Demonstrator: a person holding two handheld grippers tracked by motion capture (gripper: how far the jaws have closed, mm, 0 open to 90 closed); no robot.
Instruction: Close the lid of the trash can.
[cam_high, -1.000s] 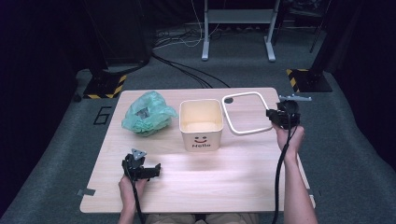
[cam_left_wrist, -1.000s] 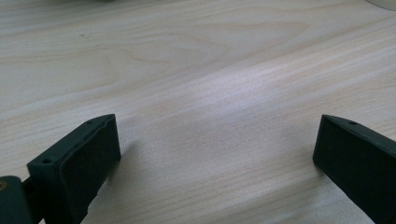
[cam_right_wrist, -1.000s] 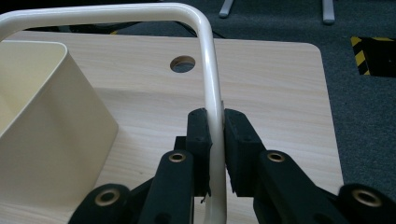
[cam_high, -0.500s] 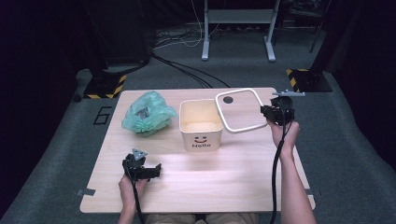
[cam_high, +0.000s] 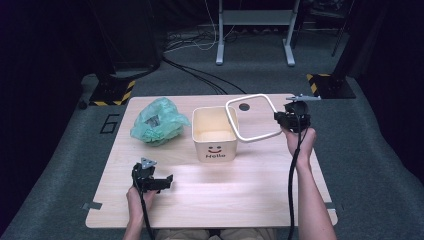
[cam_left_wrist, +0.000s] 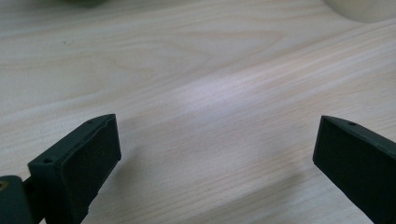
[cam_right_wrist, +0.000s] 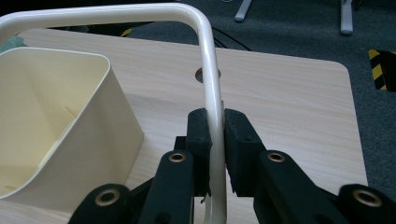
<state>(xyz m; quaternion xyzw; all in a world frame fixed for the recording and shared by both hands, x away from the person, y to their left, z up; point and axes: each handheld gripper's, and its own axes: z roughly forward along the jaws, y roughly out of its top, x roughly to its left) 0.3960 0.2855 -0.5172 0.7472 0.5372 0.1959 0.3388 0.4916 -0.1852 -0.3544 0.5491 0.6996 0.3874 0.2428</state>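
Note:
A cream square bin (cam_high: 214, 134) with a smiley and "Hello" on its front stands open at the middle of the wooden table (cam_high: 250, 185). My right gripper (cam_high: 281, 120) is shut on one side of a white square ring frame (cam_high: 251, 117), held lifted and tilted just right of the bin. In the right gripper view the frame's bar (cam_right_wrist: 212, 93) runs between the closed pads of my right gripper (cam_right_wrist: 216, 140), with the bin (cam_right_wrist: 56, 126) at the left. My left gripper (cam_high: 162, 181) rests open near the front left; its fingers (cam_left_wrist: 79, 163) stand wide apart over bare wood.
A crumpled green plastic bag (cam_high: 157, 121) lies left of the bin. A round hole (cam_high: 244, 106) is in the table's far edge. Dark floor, cables and a metal stand's legs (cam_high: 252, 30) lie beyond the table.
My right gripper has carried the ring frame up off the table and leftward, so the frame now hangs tilted beside the bin. The left gripper has stayed put.

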